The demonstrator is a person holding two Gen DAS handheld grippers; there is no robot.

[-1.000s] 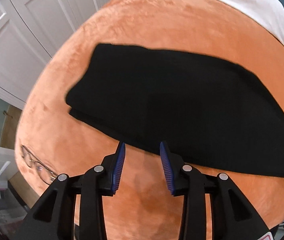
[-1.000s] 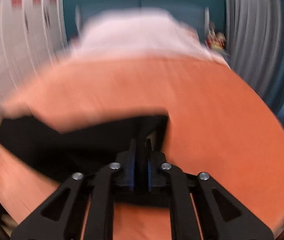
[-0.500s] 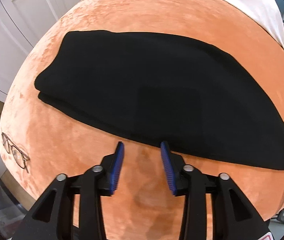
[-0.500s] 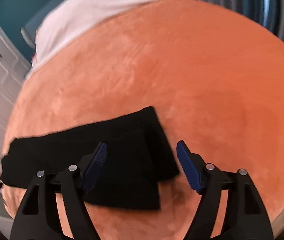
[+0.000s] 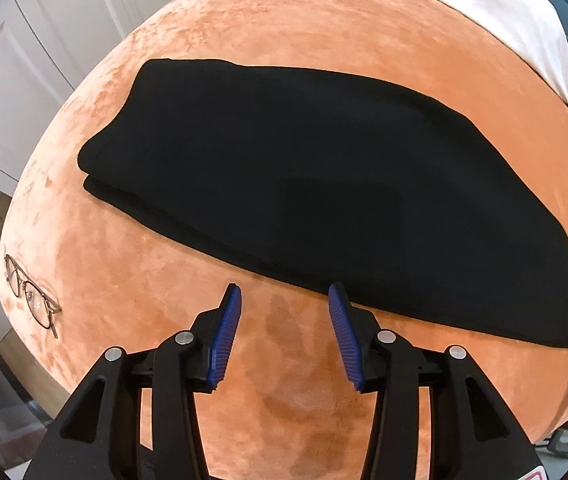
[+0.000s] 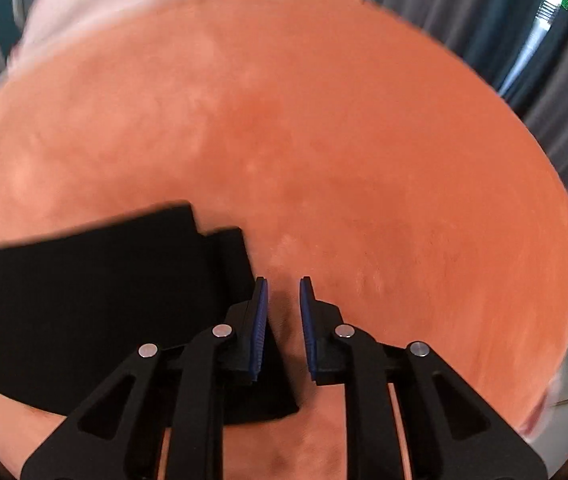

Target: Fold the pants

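Blue-padded left gripper (image 5: pixel 280 296) gapes, empty, just short of the pants (image 5: pixel 323 184); right gripper (image 6: pixel 282 284) narrowly parted, holding nothing, beside their end. Black pants lie doubled lengthwise on the orange blanket (image 5: pixel 323 20) — one cross fold probably left. Glasses (image 5: pixel 30 296) near bed edge.

The black pants (image 5: pixel 315 184) lay folded lengthwise into a long, flat band on the orange blanket (image 5: pixel 284 32), near its front edge. Two stacked layers showed at the left end; the right end (image 6: pixel 220 264) lay stepped, one layer overhanging.
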